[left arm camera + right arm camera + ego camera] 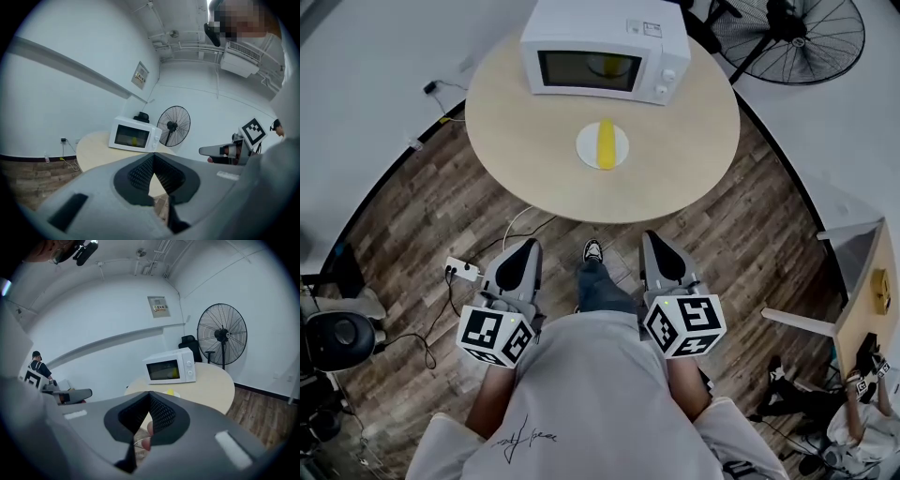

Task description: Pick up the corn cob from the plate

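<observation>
A yellow corn cob (606, 143) lies on a small white plate (586, 150) near the middle of the round wooden table (516, 141), in front of the microwave. In the right gripper view only the cob's tip (170, 392) shows above the jaws. My left gripper (528, 246) and right gripper (656, 239) are side by side over the wood floor, short of the table's near edge and well apart from the plate. Both point toward the table. The left gripper (153, 154) has its jaws together and holds nothing. The right gripper (149, 393) is likewise shut and empty.
A white microwave (605, 58) stands at the table's far side, something yellow inside it. A black floor fan (797, 33) is behind the table to the right. A power strip (461, 272) with cables lies on the floor at left. A wooden desk (872, 291) stands at right.
</observation>
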{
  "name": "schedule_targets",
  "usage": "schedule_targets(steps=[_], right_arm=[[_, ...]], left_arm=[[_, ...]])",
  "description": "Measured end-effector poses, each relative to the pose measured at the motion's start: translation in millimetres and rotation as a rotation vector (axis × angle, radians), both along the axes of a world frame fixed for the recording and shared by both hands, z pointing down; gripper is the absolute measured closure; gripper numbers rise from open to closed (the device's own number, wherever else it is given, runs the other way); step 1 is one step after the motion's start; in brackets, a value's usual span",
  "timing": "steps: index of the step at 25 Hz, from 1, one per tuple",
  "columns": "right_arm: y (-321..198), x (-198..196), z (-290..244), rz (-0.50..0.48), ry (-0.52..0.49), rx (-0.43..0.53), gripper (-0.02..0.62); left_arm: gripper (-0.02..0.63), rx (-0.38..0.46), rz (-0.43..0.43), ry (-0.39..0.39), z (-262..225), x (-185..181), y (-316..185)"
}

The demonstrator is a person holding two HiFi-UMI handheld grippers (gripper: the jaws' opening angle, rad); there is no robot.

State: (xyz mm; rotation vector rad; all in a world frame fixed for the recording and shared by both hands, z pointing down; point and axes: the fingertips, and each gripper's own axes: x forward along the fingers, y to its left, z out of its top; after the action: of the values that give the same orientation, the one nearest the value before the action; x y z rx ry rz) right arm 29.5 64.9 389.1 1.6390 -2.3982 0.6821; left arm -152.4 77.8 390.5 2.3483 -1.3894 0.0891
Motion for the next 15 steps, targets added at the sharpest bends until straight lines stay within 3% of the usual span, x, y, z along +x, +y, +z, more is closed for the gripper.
schedule_targets(steps=[15], right_arm=[[-117.3,1.1,0.6,-0.038,-0.03,0.001,0.583]], left_arm=[[0.607,0.021,0.002,-0.017,-10.4,10.8,-114.8]])
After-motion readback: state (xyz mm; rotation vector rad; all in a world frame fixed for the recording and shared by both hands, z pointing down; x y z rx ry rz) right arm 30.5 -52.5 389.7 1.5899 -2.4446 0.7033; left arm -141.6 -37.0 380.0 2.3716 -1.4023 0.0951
